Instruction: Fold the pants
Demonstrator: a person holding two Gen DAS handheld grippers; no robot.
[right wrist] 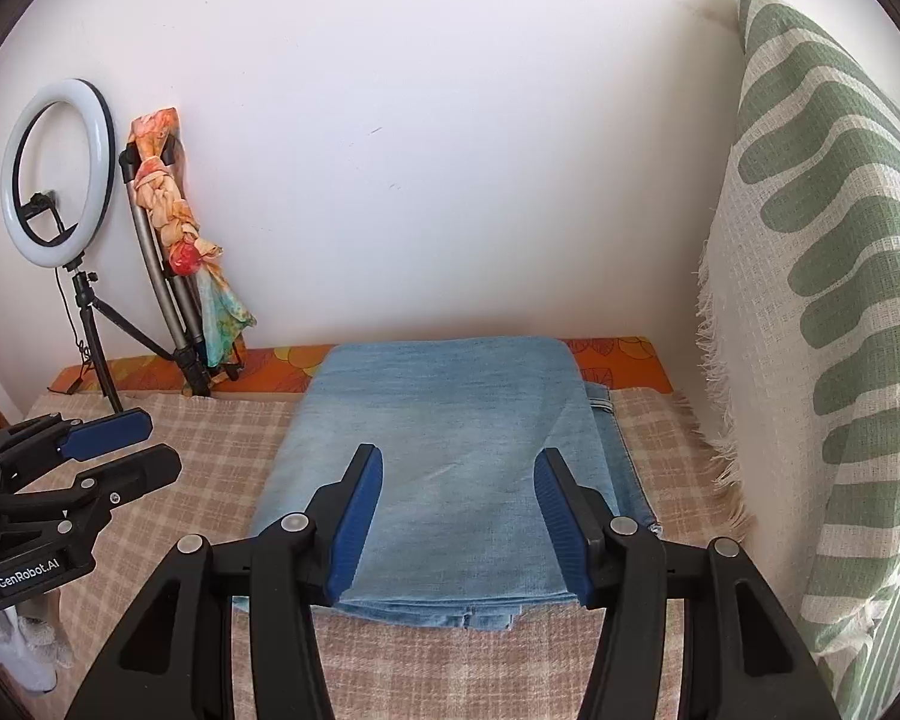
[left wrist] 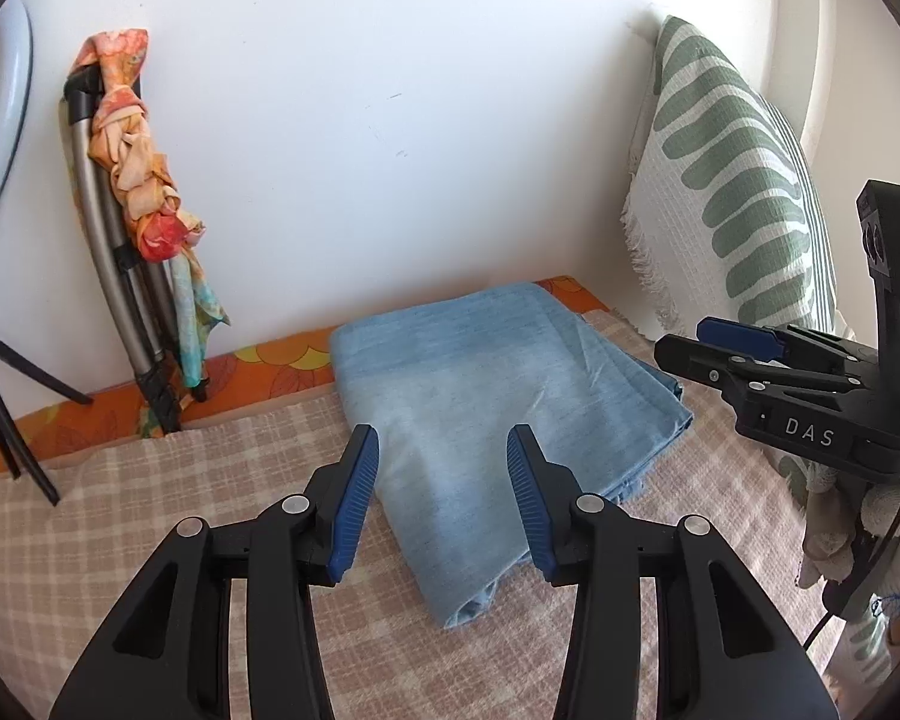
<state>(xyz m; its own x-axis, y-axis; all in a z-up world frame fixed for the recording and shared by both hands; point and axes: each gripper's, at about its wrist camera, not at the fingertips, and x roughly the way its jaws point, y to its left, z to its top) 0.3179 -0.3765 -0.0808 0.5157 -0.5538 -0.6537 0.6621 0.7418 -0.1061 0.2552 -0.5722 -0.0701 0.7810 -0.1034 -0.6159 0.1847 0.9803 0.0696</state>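
We see the pants (right wrist: 444, 456) folded flat on the checked blanket (right wrist: 180, 468), far end near the wall; our left gripper (left wrist: 443, 450) and right gripper (right wrist: 459, 471) hover above, fingers apart, holding nothing.

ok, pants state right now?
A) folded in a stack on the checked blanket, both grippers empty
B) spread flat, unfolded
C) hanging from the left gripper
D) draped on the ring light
A: the pants lie as a folded stack on the checked blanket, and nothing sits between the fingers of the left gripper or the right gripper.
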